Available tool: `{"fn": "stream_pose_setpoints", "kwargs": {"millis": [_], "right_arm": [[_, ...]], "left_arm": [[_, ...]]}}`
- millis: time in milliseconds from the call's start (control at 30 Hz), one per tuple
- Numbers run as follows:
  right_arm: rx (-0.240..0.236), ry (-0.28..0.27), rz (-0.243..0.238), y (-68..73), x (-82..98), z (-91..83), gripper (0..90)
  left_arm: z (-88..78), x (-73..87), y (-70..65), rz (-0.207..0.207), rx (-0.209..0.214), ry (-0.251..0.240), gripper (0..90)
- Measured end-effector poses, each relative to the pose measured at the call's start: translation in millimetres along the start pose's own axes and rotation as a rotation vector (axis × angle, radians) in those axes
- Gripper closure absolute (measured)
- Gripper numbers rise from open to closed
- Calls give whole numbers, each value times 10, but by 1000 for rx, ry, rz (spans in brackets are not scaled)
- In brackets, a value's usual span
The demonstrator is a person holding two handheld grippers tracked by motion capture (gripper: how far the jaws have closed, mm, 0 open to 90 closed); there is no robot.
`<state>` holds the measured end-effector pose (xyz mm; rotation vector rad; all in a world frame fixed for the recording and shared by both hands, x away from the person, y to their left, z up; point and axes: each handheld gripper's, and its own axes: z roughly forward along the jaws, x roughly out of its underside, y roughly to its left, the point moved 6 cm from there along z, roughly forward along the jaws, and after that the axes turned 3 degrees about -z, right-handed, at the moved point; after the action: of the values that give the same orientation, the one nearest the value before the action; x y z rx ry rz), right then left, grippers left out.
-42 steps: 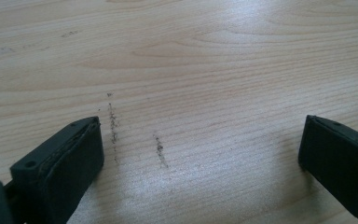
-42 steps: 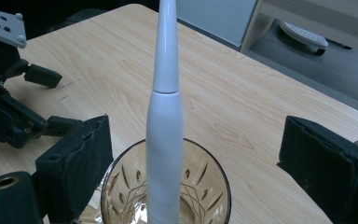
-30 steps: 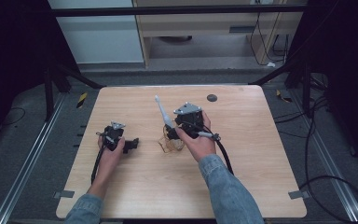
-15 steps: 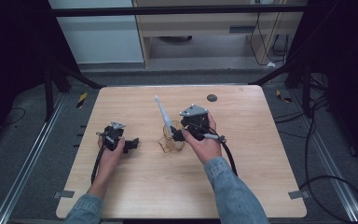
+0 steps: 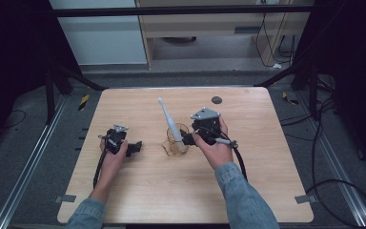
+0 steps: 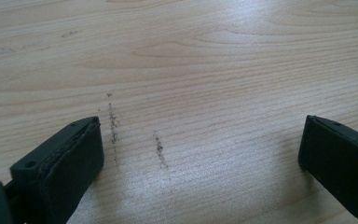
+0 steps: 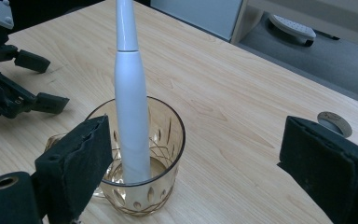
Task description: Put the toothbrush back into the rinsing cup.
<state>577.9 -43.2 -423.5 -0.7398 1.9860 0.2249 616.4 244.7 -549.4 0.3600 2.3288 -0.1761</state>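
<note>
A white electric toothbrush [image 7: 130, 116] stands in an amber cut-glass tumbler [image 7: 142, 186], leaning toward the table's far left in the high view. My right gripper [image 7: 200, 172] is open, and the tumbler stands just ahead of its left jaw, nearer that jaw than the right one, with no touch visible. From above, the toothbrush [image 5: 169, 121] and tumbler [image 5: 175, 142] sit mid-table, with the right gripper [image 5: 187, 138] just to their right. My left gripper [image 5: 136, 148] rests open at the left, with bare wood between its jaws [image 6: 200, 158].
A small dark round disc [image 5: 216, 99] lies near the table's far edge and also appears at the right in the right gripper view [image 7: 334, 122]. Faint scuff marks [image 6: 113, 126] line the wooden table [image 5: 162, 200]. Dark frame posts stand at the far corners.
My right gripper has drawn back a little to the right, away from the toothbrush, which stays leaning in the tumbler. The left gripper has not moved.
</note>
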Motion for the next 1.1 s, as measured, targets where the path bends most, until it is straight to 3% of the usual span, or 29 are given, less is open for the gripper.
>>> {"fn": "stream_pose_setpoints", "kwargs": {"millis": [467, 1100], "right_arm": [[16, 21, 34, -135, 223, -145, 111], [79, 80, 99, -473, 681, -309, 108]], "left_arm": [[0, 0, 0, 0, 0, 0, 0], [-1, 0, 1, 2, 0, 1, 0]]}}
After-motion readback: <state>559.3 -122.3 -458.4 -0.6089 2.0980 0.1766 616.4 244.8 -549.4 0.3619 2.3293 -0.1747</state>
